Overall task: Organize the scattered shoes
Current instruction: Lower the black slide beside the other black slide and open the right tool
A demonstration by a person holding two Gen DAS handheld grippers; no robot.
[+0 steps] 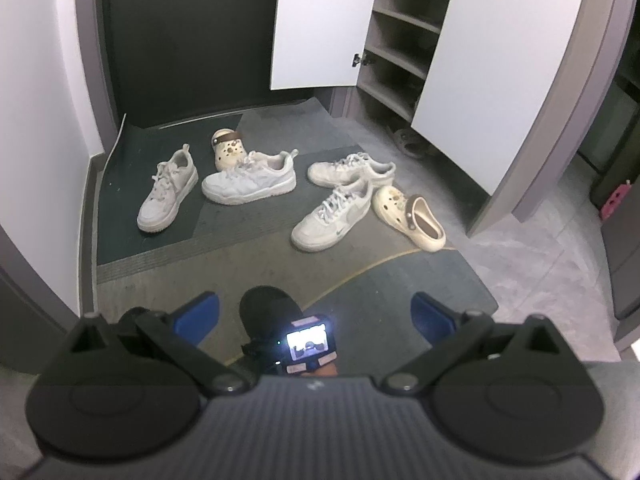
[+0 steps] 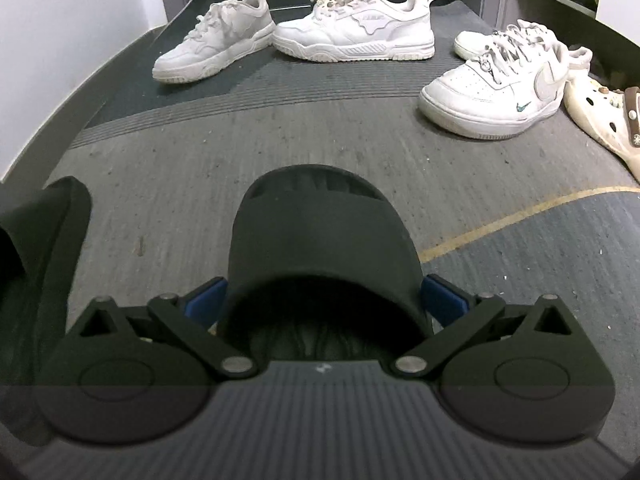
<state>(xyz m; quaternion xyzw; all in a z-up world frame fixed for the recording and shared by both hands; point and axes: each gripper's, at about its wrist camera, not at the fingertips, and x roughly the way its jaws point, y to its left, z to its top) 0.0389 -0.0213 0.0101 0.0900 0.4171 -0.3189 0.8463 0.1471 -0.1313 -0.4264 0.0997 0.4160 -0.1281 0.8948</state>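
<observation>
Shoes lay scattered on the entry mat while the right gripper straddled a black slide.

The right gripper [image 2: 324, 300] sat low with its 2 blue-padded fingers [image 2: 444, 296] spread to either side of the black slide [image 2: 320, 236], close to its flanks; whether they pressed it could not be told, though the placement suited a grasp across the strap. The left gripper [image 1: 316, 312] hung higher, fingers wide apart and holding nothing, likely kept back for a view of the floor. On the mat [image 1: 248, 248], 4 white sneakers, among them the swoosh sneaker [image 2: 496, 96], and 2 cream clogs [image 1: 408, 216] pointed different ways, unpaired. The open shoe cabinet [image 1: 400, 40] stood well apart from them, most visible shelves bare.
</observation>
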